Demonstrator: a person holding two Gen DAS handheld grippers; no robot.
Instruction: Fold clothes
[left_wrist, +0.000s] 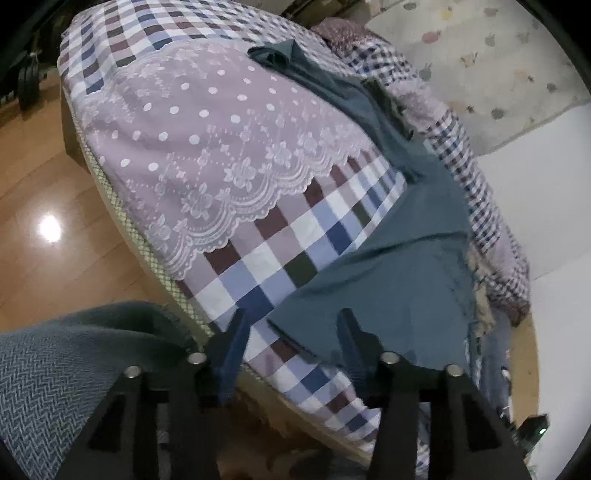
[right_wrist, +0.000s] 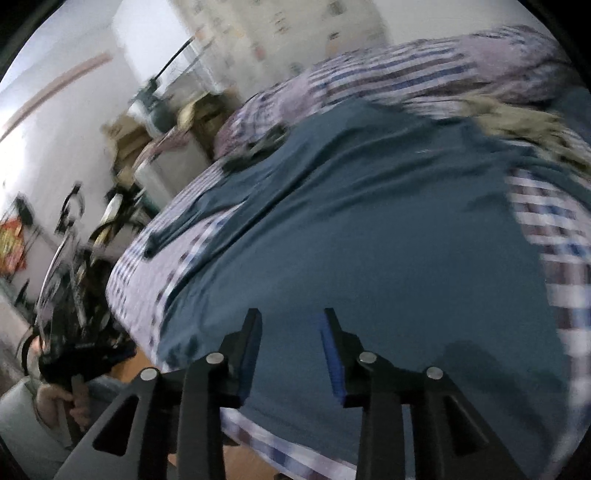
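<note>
Left gripper (left_wrist: 291, 325) nearest in left wrist view: jaws spread wide, nothing between them, fingers apart over the bed edge. Left finger (left_wrist: 236, 332) over checked sheet (left_wrist: 258, 258), right finger (left_wrist: 351, 332) over the near hem of the teal garment (left_wrist: 388, 266); contact with cloth cannot be told. Grey herringbone sleeve (left_wrist: 55, 369) at lower left, just beside the gripper. Garment spread flat on the bed, running from near corner away toward the far side, narrowing to a bunched fold (left_wrist: 273, 55) at its far end. Lace cloth (left_wrist: 221, 147) with white dots lying on the sheet left of the garment, scalloped edge toward the camera. Wood floor (left_wrist: 44, 184) left of the bed, glare spot on it. Small-check quilt (left_wrist: 476, 184) heaped along the garment's right side, pale patterned wall covering (left_wrist: 480, 55) beyond. Right wrist view heavily blurred. Right gripper (right_wrist: 291, 332) partly open, gap clear, nothing gripped, hovering above the garment (right_wrist: 369, 221) which fills most of the view. Hand (right_wrist: 59, 398) at lower left edge on a dark handle. Checked sheet (right_wrist: 155, 258) showing left of the garment, quilt (right_wrist: 406, 74) behind it, dark clutter (right_wrist: 74, 258) off the bed at left, too smeared to identify.
</note>
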